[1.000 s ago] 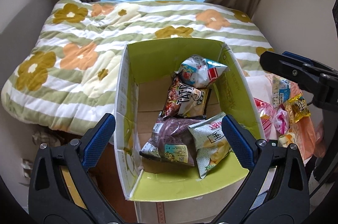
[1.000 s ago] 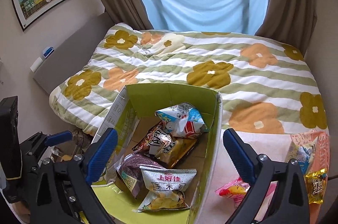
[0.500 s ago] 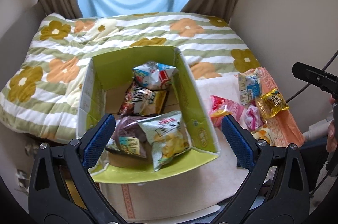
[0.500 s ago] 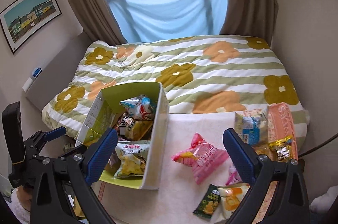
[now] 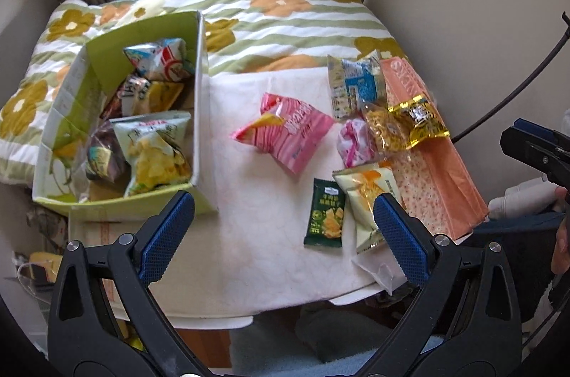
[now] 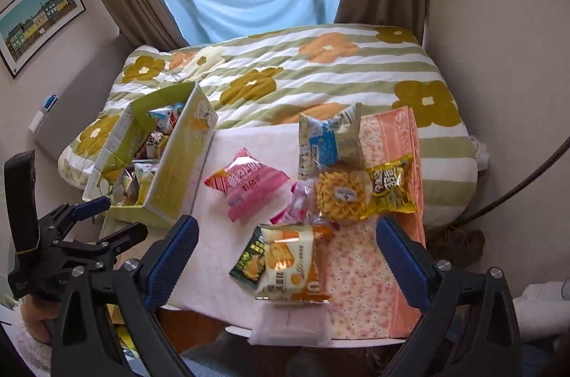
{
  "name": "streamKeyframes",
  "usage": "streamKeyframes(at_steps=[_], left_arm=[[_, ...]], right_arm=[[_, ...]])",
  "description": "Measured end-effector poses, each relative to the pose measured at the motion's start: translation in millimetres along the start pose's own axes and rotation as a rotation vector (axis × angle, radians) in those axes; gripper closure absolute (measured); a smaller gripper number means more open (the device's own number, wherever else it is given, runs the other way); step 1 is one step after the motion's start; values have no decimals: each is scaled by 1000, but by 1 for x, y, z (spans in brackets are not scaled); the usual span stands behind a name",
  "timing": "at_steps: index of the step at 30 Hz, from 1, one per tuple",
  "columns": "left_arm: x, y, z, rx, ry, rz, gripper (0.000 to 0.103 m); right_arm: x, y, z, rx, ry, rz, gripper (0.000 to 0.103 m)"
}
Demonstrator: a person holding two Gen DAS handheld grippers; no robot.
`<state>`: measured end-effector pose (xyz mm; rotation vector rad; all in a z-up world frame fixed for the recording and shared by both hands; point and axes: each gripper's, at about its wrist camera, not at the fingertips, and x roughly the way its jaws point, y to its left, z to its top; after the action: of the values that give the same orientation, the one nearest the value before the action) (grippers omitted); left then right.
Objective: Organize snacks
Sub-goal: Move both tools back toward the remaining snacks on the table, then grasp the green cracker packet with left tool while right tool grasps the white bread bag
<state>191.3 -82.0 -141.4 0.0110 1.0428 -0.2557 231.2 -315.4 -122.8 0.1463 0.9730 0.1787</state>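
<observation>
Both hand-held grippers spread wide and empty above the snack worktop.

Left wrist view: left hand-held gripper (image 5: pixel 283 224) fills the lower frame, ribbed blue pads wide apart, over a white quilted worktop (image 5: pixel 256 234). Green cardboard box (image 5: pixel 197 85), centre left, holds crinkled foil snack bags; a glossy pink bag (image 5: pixel 285 131) lies mid-frame.
Right wrist view: right hand-held gripper (image 6: pixel 285 252), jaws wide, hangs over a pale biscuit pack (image 6: pixel 286 265). The flowered quilt (image 6: pixel 320 71) lies behind.

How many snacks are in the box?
4: blue-red bag at the back, dark bag before it, purple bag front left, chips bag front right. More may be hidden.
</observation>
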Motion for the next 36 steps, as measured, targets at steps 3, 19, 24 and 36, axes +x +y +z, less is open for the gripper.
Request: streamKeyframes(at_steps=[3, 19, 24, 36], left_arm=[[22, -14, -18, -2, 51, 11, 3], [109, -21, -36, 60, 214, 44, 3], [127, -22, -35, 70, 236, 29, 3], [165, -39, -36, 138, 281, 14, 4]], right_arm=[[11, -12, -18, -36, 31, -15, 4], [127, 5, -130, -73, 346, 9, 4], [145, 11, -137, -92, 368, -17, 4], [172, 12, -140, -90, 410, -37, 4]])
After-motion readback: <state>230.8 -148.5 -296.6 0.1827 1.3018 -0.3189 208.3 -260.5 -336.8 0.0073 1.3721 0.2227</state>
